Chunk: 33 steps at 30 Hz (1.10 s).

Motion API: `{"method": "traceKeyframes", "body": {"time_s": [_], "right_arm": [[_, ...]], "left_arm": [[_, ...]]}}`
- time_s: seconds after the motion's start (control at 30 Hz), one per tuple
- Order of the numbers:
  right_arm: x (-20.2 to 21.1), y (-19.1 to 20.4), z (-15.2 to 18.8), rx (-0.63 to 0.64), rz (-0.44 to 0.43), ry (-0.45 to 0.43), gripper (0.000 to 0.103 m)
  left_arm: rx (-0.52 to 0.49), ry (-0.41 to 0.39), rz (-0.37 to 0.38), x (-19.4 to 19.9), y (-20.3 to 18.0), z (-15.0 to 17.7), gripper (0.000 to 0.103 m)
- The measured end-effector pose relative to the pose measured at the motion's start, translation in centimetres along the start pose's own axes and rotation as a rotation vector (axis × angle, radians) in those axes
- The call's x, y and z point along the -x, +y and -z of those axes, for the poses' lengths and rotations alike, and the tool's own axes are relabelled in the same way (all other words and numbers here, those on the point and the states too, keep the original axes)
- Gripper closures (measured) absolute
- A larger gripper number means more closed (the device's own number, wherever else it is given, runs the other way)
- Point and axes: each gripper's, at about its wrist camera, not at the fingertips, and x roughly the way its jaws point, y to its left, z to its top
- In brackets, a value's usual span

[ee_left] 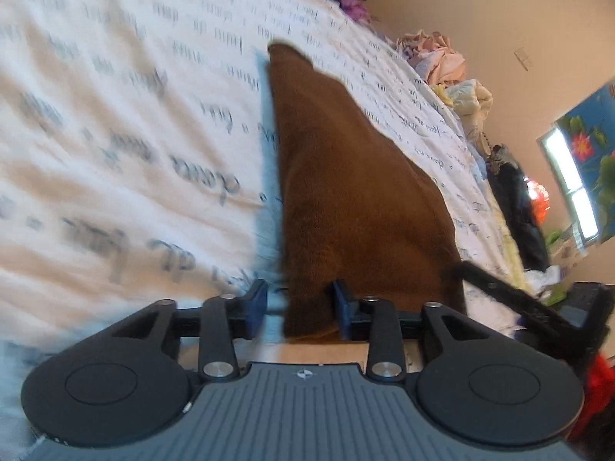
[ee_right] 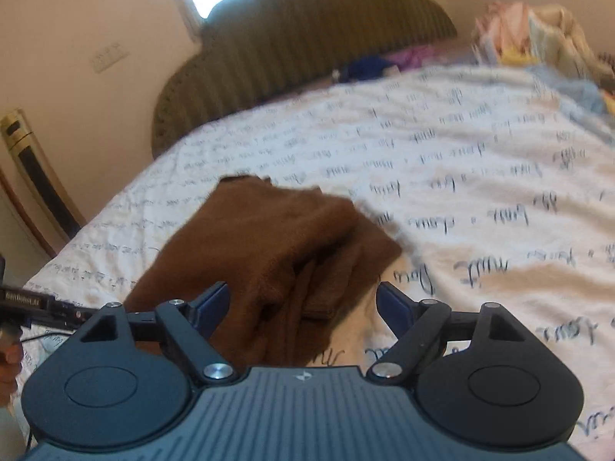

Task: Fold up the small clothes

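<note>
A brown fleecy garment (ee_left: 346,192) lies folded on the white bedspread (ee_left: 115,134) printed with script. Its near edge sits between the blue pads of my left gripper (ee_left: 300,311), touching the right pad (ee_left: 344,307); a gap shows beside the left pad, so the jaws are partly apart. In the right wrist view the same garment (ee_right: 269,238) lies in loose layers. My right gripper (ee_right: 303,307) stands wide open over its near edge, gripping nothing. The black body of the other gripper (ee_left: 511,299) shows at the right.
A dark olive ribbed headboard (ee_right: 307,38) closes the far end of the bed. Heaped pastel clothes (ee_left: 442,57) (ee_right: 538,34) lie along one edge, with dark items (ee_left: 519,199) further down. A hand (ee_right: 7,361) holds the left gripper's handle (ee_right: 27,301) at the bed's left edge.
</note>
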Motion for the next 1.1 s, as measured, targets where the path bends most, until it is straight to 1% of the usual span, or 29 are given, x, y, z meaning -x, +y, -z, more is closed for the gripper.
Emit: {"method": "traceKeyframes", "body": {"time_s": [0.03, 0.07, 0.1, 0.17, 0.2, 0.23, 0.27, 0.3, 0.33, 0.4, 0.43, 0.47, 0.53, 0.57, 0.6, 0.63, 0.67, 0.7, 0.73, 0.8, 0.83, 0.87, 0.9, 0.93, 0.97, 1.0, 1.03, 1.07, 1.1], "right_arm": [[0.5, 1.0, -0.2, 0.050, -0.011, -0.018, 0.019], [0.4, 2.4, -0.4, 0.103, 0.000, -0.021, 0.022], [0.3, 3.7, -0.3, 0.164, 0.000, -0.027, 0.025], [-0.9, 6.6, 0.3, 0.284, -0.007, -0.006, 0.033], [-1.7, 7.5, 0.8, 0.321, -0.012, 0.021, 0.037], [-2.7, 8.2, 1.5, 0.360, -0.010, 0.055, 0.045], [-3.5, 8.4, 2.3, 0.388, 0.003, 0.083, 0.047], [-4.0, 8.3, 3.0, 0.406, 0.015, 0.106, 0.047], [-4.5, 7.8, 3.7, 0.415, 0.018, 0.130, 0.047], [-4.2, 6.4, 4.4, 0.397, 0.001, 0.124, 0.047], [-3.8, 6.0, 4.3, 0.378, -0.008, 0.131, 0.047], [-3.4, 6.0, 4.1, 0.374, -0.008, 0.146, 0.047], [-2.5, 6.8, 3.5, 0.387, 0.001, 0.134, 0.046], [-2.1, 7.1, 2.9, 0.383, -0.007, 0.116, 0.045], [-2.0, 7.2, 2.2, 0.370, -0.010, 0.096, 0.043], [-2.3, 7.3, 1.3, 0.350, 0.001, 0.071, 0.038], [-2.8, 7.2, 0.6, 0.330, 0.020, 0.051, 0.038], [-3.6, 7.0, -0.2, 0.312, 0.030, 0.041, 0.038], [-4.7, 6.6, -0.9, 0.288, 0.030, 0.041, 0.038], [-6.8, 6.3, -1.6, 0.277, 0.041, 0.065, 0.038], [-7.7, 6.0, -1.6, 0.287, 0.064, 0.088, 0.038], [-8.5, 5.5, -1.4, 0.294, 0.104, 0.116, 0.038], [-8.8, 4.8, -0.9, 0.287, 0.123, 0.131, 0.038], [-8.8, 3.8, -0.4, 0.272, 0.114, 0.134, 0.037], [-8.6, 2.8, 0.1, 0.237, 0.103, 0.128, 0.031], [-8.4, 2.1, 0.4, 0.207, 0.101, 0.136, 0.029], [-8.0, 1.8, 0.5, 0.194, 0.092, 0.127, 0.029], [-7.5, 1.9, 0.5, 0.190, 0.091, 0.123, 0.028], [-6.7, 2.1, 0.5, 0.185, 0.086, 0.112, 0.028]], "left_arm": [[-0.029, -0.029, -0.010, 1.2, -0.6, -0.2, 0.058], [-0.059, -0.063, -0.001, 2.2, -1.5, -0.5, 0.049], [-0.087, -0.099, 0.012, 2.9, -2.8, -0.8, 0.035], [-0.125, -0.128, 0.047, 2.7, -5.0, -1.4, 0.025], [-0.140, -0.117, 0.057, 1.8, -6.0, -1.4, 0.028], [-0.159, -0.103, 0.049, 0.6, -6.8, -1.4, 0.032], [-0.177, -0.077, 0.037, -0.8, -7.3, -1.0, 0.041], [-0.183, -0.039, 0.022, -2.2, -7.1, -0.5, 0.048], [-0.190, -0.019, 0.002, -3.3, -6.8, 0.0, 0.050], [-0.220, -0.009, -0.038, -5.0, -5.7, 1.7, 0.059], [-0.257, -0.029, -0.045, -4.6, -5.8, 2.3, 0.059], [-0.272, -0.027, -0.051, -3.8, -5.5, 2.9, 0.058], [-0.254, -0.019, -0.055, -2.9, -5.2, 3.1, 0.058], [-0.268, -0.026, -0.068, -2.2, -5.2, 3.1, 0.054], [-0.278, -0.042, -0.079, -1.6, -5.5, 2.9, 0.040], [-0.289, -0.070, -0.085, -0.9, -5.9, 2.4, 0.031], [-0.303, -0.124, -0.091, -0.3, -6.5, 1.6, 0.018], [-0.309, -0.169, -0.094, -0.1, -7.0, 0.8, 0.016], [-0.309, -0.201, -0.093, -0.3, -7.7, -0.3, 0.016], [-0.280, -0.204, -0.057, -1.8, -8.7, -2.9, 0.014], [-0.272, -0.204, -0.047, -2.7, -8.9, -3.8, 0.014], [-0.267, -0.205, -0.075, -4.0, -9.0, -4.6, 0.014], [-0.262, -0.182, -0.104, -5.5, -8.9, -5.1, 0.014], [-0.251, -0.148, -0.129, -6.9, -8.3, -5.4, 0.015], [-0.230, -0.116, -0.171, -8.3, -7.4, -5.2, 0.017], [-0.215, -0.074, -0.197, -9.4, -6.4, -4.7, 0.015], [-0.232, -0.097, -0.173, -9.5, -5.5, -3.8, 0.012], [-0.271, -0.121, -0.175, -9.1, -5.2, -3.0, 0.011], [-0.264, -0.135, -0.171, -8.2, -5.0, -2.4, 0.012]]}}
